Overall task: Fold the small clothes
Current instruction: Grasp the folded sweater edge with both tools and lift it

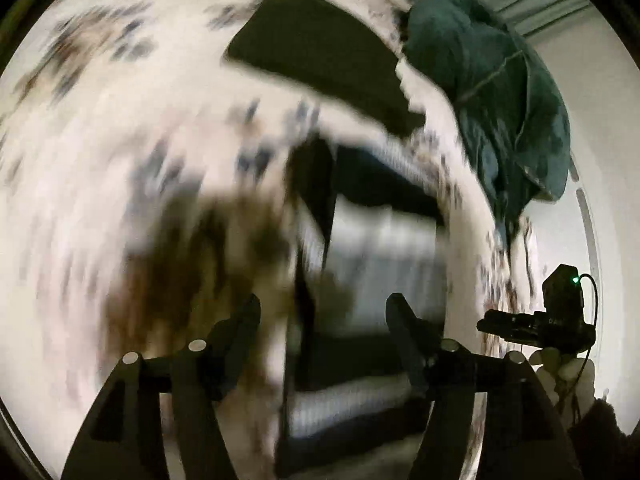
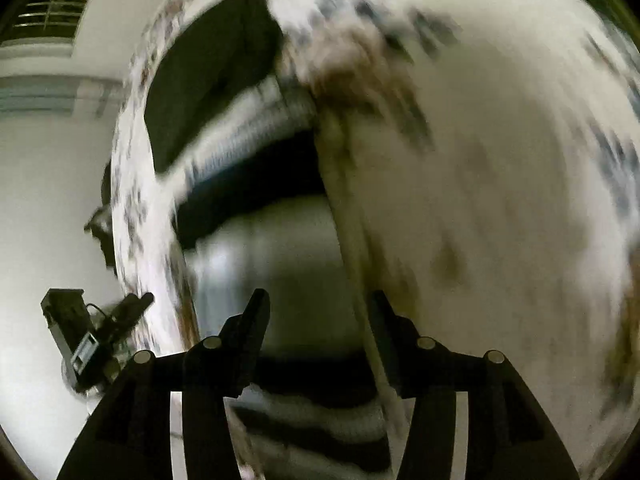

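Mostly blurred, both views.
Left wrist: left gripper is spread, grasping nothing; the striped garment lies straight ahead between its fingers, a dark folded cloth above it, a green garment at upper right.
Right wrist: right gripper is likewise released; the striped garment fills the centre, dead ahead.
Nearer gripper: cannot tell.
Surface: patterned sheet.
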